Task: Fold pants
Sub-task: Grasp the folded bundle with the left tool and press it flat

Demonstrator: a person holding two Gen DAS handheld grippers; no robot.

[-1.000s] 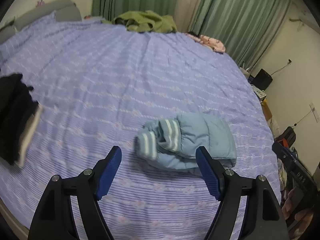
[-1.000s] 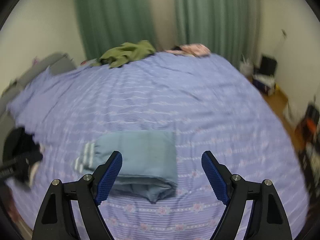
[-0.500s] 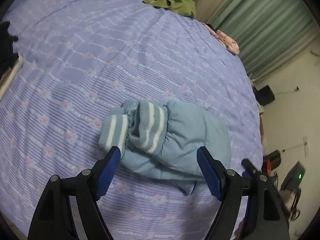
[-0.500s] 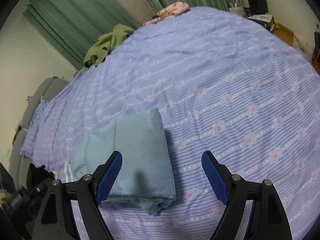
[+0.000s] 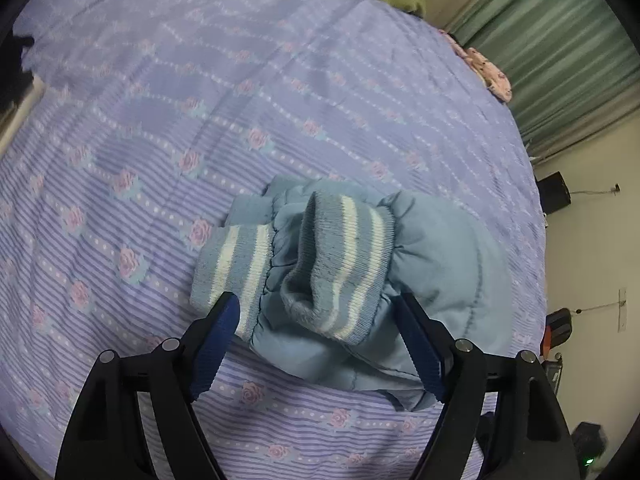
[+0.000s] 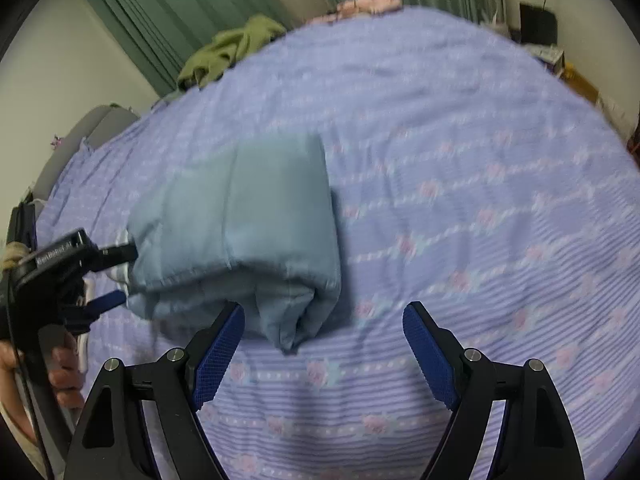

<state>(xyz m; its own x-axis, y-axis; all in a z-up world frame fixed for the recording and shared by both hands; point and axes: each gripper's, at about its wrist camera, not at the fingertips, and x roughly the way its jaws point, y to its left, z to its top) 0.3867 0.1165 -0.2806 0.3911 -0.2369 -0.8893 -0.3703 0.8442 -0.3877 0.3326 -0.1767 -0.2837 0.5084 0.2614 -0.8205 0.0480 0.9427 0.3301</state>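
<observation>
Left wrist view has the left gripper (image 5: 316, 344) spread wide, holding nothing, its blue pads either side of the folded light-blue pants (image 5: 400, 264) at the striped cuffs (image 5: 348, 268). Pants sit on the purple rose-print bedspread (image 5: 200, 100), with loads of bare cover beyond them and to their right. Right gripper (image 6: 324, 344) is wide apart too, empty, just off the pants' near folded edge. Lettering on the left tool's body is too blurry to read. Green curtains (image 6: 192, 4) and an olive garment (image 6: 228, 48) lie far behind the pants.
</observation>
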